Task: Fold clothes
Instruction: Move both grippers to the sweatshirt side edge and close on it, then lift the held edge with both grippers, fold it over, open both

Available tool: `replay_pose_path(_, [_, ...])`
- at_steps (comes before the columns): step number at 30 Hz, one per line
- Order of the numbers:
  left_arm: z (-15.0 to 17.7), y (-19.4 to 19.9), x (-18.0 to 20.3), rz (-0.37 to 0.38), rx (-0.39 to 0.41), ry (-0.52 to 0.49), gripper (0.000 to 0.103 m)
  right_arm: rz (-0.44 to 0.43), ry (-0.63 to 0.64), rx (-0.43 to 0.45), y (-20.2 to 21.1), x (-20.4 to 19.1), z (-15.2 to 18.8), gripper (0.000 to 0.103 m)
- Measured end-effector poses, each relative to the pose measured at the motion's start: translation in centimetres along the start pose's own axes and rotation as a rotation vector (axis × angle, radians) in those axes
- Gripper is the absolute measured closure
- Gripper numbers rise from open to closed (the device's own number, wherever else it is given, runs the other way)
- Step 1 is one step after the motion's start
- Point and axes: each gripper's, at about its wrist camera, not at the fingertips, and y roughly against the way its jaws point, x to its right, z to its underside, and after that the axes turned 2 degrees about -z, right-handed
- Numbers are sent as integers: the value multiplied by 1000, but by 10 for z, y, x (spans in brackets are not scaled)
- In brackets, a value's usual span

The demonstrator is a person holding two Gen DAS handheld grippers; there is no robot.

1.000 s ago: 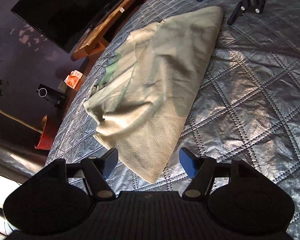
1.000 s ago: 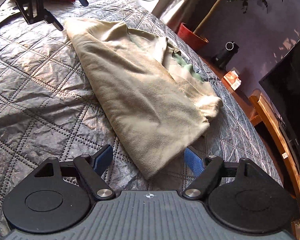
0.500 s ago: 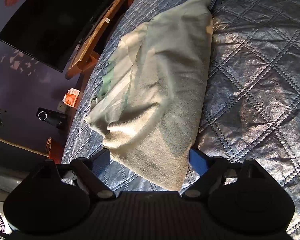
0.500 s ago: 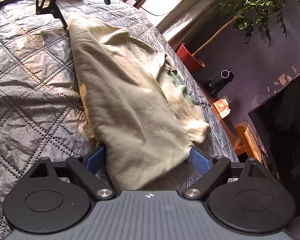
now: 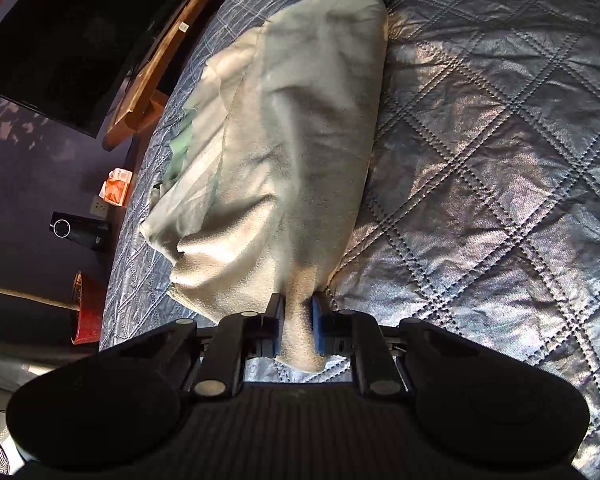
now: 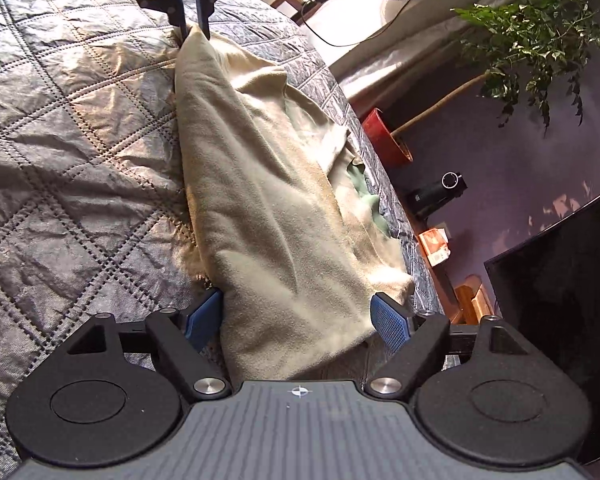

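Your left claw [image 5: 296,326] is closing, pads pinching one corner of the beige garment [image 5: 300,128] lying on the quilted bed [image 5: 500,160], while your right claw [image 6: 298,320] is closing around the far end, pads still clear.

one garment [image 5: 300,132], two claws [image 5: 296,322]

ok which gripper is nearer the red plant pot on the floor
Left. The left gripper, jaws closing on the beige fleece garment, sits at the garment end nearest the red pot; the right gripper, closing around the opposite end, is farther away.
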Motion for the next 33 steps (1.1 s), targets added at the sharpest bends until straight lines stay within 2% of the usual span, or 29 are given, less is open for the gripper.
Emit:
replay_pose_path(2, [-2, 1, 1, 1, -3, 9, 93, -19, -7, 3, -1, 1, -1, 26])
replay_pose_path(3, [-2, 1, 2, 3, -4, 18, 93, -31, -3, 0, -2, 2, -3, 33])
replay_pose_path(4, [-2, 2, 1, 5, -4, 30, 94, -44, 8, -5, -4, 1, -5, 45])
replay_pose_path(5, [-3, 3, 1, 9, -4, 46, 95, -60, 5, -11, -6, 1, -6, 53])
replay_pose_path(6, [-3, 4, 0, 11, -3, 63, 95, -77, -7, -17, -8, 0, -7, 71])
replay_pose_path(10, [-6, 11, -4, 13, 5, 150, 97, -127, -180, -47, -9, 10, -7, 84])
replay_pose_path(14, [-4, 21, -12, 2, 16, 283, 99, -175, -331, -65, -1, 22, -8, 89])
replay_pose_path(17, [-1, 34, -13, 14, 17, 374, 99, -191, -397, -66, 12, 29, -9, 89])
replay_pose_path(26, [5, 96, -15, 128, 53, 659, 99, -300, -499, -68, 70, 32, -19, 89])
replay_pose_path(31, [18, 140, -32, 148, 126, 806, 99, -337, -556, -34, 114, 34, -35, 89])
replay_pose_path(33, [22, 145, -50, 151, 161, 874, 99, -334, -577, -17, 130, 43, -44, 89])
